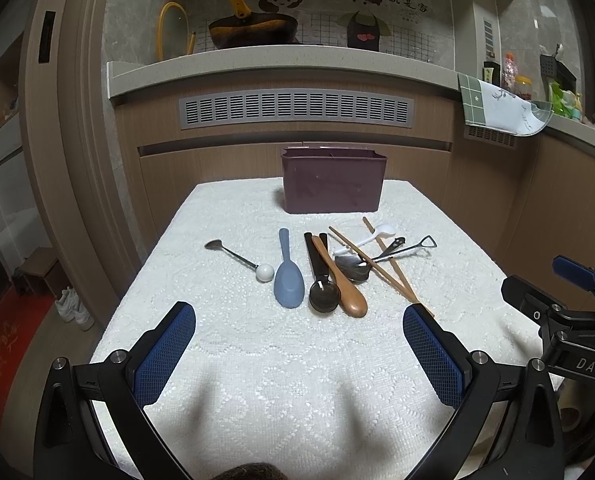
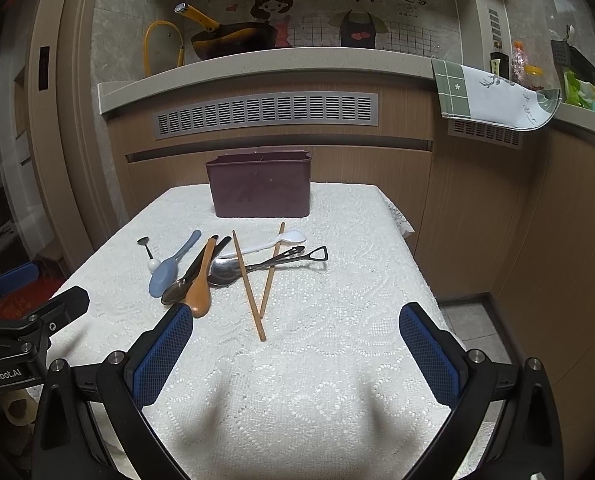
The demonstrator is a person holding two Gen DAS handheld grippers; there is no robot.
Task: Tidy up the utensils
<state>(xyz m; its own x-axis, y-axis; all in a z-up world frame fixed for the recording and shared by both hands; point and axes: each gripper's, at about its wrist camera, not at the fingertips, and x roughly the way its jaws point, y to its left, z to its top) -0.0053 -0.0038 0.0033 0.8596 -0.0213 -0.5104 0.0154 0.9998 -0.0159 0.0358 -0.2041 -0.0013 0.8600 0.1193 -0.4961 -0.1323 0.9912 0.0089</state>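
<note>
Left gripper (image 1: pixel 299 324) wide open over the near part of the table (image 1: pixel 233 344), nothing between its blue pads (image 1: pixel 165 352). Right gripper (image 2: pixel 296 322) likewise spread wide and empty, above the near edge, toward the right side. Each visible in the other's view: right one at the right margin, left one at the left margin.

Purple bin (image 1: pixel 333 179) upright at the far edge of the table, near the middle, well apart from both grippers. Inside not visible enough to tell compartments.

Utensils loose on the white cloth between bin and grippers. Toward the left edge, a metal spoon with a white ball end (image 1: pixel 239 260). Just beside it, blue spoon (image 1: pixel 287 276), bowl toward the near edge. Next, black spoon (image 1: pixel 321 276) with wooden spoon (image 1: pixel 343 280) lying partly over it. Further right, a heap: two chopsticks (image 2: pixel 249 284) crossing a steel spoon (image 2: pixel 227 270), a white spoon (image 2: pixel 273 242), and a shovel-handled spoon (image 2: pixel 293 260) pointing to the right edge. Chopstick tips meeting nearest the right gripper.
</note>
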